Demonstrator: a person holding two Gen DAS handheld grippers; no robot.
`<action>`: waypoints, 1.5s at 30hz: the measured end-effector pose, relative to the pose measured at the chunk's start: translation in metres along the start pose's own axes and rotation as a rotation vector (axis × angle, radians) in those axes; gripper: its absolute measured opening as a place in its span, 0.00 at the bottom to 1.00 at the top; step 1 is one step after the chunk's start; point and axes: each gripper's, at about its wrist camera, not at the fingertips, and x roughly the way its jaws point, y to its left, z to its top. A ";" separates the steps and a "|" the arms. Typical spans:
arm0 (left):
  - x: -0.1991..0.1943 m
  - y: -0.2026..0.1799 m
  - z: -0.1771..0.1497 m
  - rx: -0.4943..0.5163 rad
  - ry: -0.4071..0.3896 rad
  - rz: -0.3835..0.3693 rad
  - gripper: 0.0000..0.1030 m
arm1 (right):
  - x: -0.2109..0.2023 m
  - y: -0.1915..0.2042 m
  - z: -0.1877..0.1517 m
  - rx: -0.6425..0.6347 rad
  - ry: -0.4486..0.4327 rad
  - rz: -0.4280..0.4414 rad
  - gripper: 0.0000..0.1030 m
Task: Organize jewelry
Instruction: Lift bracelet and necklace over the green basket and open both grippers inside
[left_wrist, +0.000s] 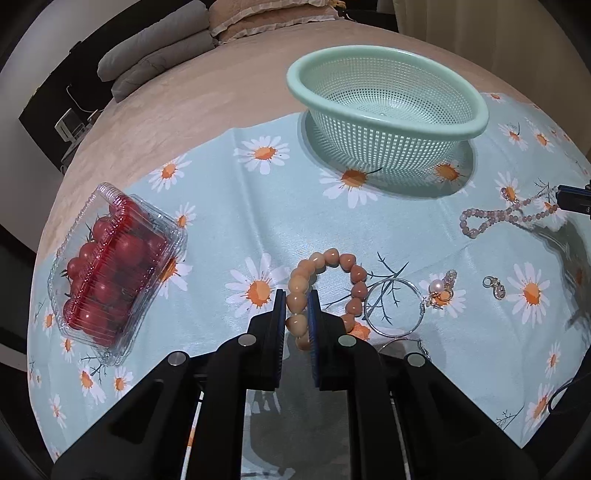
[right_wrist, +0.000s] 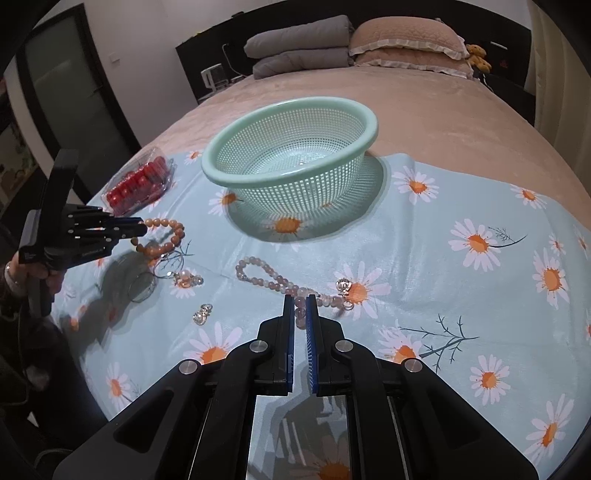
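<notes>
My left gripper (left_wrist: 296, 295) is shut on the orange bead bracelet (left_wrist: 332, 260), which rests on the daisy cloth (left_wrist: 221, 229); it also shows in the right wrist view (right_wrist: 166, 236). My right gripper (right_wrist: 301, 301) is shut on the pale pink bead bracelet (right_wrist: 258, 275), also on the cloth; it shows in the left wrist view (left_wrist: 491, 218). A silver bangle (left_wrist: 393, 306), a pearl charm (left_wrist: 439, 291) and a small silver charm (left_wrist: 495, 286) lie between them. The empty green basket (left_wrist: 388, 96) stands behind.
A clear box of cherry tomatoes (left_wrist: 110, 269) sits at the cloth's left. The cloth lies on a pink bed (right_wrist: 424, 110) with folded grey blankets (right_wrist: 299, 51) and a pillow (right_wrist: 402, 44) at the head.
</notes>
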 end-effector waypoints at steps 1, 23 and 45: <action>-0.001 0.002 0.000 -0.001 0.004 0.002 0.12 | -0.003 0.002 0.000 -0.005 -0.008 0.013 0.06; -0.075 0.016 0.018 -0.025 -0.139 -0.031 0.12 | -0.084 0.038 0.035 -0.140 -0.210 0.033 0.06; -0.088 -0.004 0.133 0.045 -0.206 -0.109 0.12 | -0.113 0.025 0.170 -0.166 -0.392 0.105 0.06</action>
